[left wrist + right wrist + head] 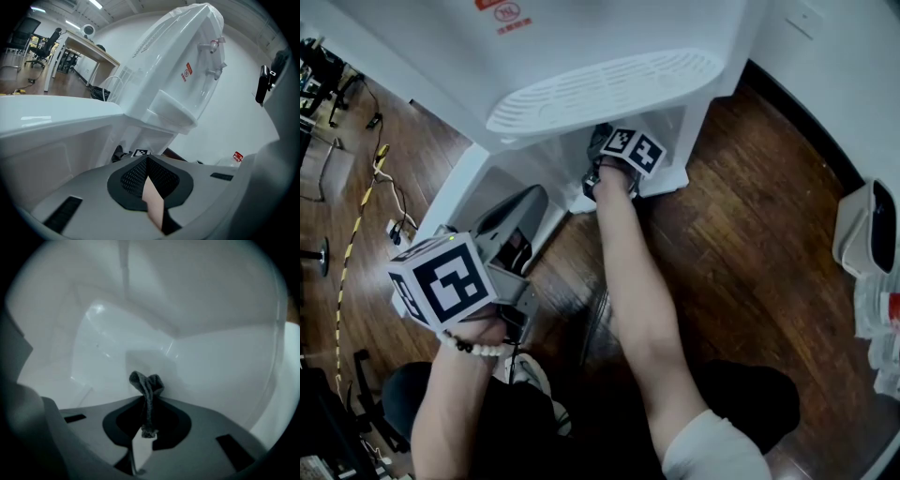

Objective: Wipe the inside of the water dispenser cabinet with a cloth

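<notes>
Holding a grey cloth (pixel 146 383) inside the water dispenser cabinet (pixel 220 362)
Far centre, the right gripper (pixel 148 401) is clamped on this soft, limp, light cloth, best pinched mid-bunch; near left, the left gripper (pixel 147 160) hangs outside the cabinet with jaws together, empty.

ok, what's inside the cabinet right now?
The right gripper, shut on a grey cloth, and bare white walls. In the head view the drip tray covers most of the interior.
</notes>
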A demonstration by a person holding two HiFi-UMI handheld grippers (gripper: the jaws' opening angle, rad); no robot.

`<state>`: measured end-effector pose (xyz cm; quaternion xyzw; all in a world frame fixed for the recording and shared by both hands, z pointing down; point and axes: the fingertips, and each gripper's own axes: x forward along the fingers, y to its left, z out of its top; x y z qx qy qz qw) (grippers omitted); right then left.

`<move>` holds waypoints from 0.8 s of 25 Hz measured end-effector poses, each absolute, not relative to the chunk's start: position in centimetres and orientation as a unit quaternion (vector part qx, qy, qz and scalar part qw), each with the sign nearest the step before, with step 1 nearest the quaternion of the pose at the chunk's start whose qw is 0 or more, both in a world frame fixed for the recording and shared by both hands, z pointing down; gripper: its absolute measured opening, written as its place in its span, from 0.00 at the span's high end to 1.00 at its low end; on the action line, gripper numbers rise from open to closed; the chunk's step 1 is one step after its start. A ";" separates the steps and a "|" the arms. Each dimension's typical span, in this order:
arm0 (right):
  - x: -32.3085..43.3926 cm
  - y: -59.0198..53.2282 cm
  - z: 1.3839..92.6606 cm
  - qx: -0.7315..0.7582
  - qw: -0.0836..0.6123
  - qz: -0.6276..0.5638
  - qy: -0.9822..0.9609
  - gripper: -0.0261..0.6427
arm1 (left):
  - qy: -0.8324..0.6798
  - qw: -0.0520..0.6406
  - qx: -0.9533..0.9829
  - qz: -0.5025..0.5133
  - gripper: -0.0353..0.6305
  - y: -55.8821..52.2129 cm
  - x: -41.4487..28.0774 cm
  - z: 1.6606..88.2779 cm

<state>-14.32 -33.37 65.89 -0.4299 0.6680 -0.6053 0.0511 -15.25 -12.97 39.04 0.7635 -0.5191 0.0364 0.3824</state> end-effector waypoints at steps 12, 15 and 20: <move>-4.4 -34.1 65.9 -0.579 0.073 -0.545 0.601 0.90 | -0.514 0.385 0.766 0.038 0.96 -13.1 -14.3 39.2; -3.4 -33.8 65.9 -0.591 0.079 -0.535 0.598 0.90 | -0.514 0.385 0.765 0.037 0.96 -13.1 -14.3 39.2; -4.5 -33.0 66.3 -0.571 0.078 -0.542 0.611 0.90 | -0.515 0.384 0.766 0.037 0.96 -13.1 -14.2 39.0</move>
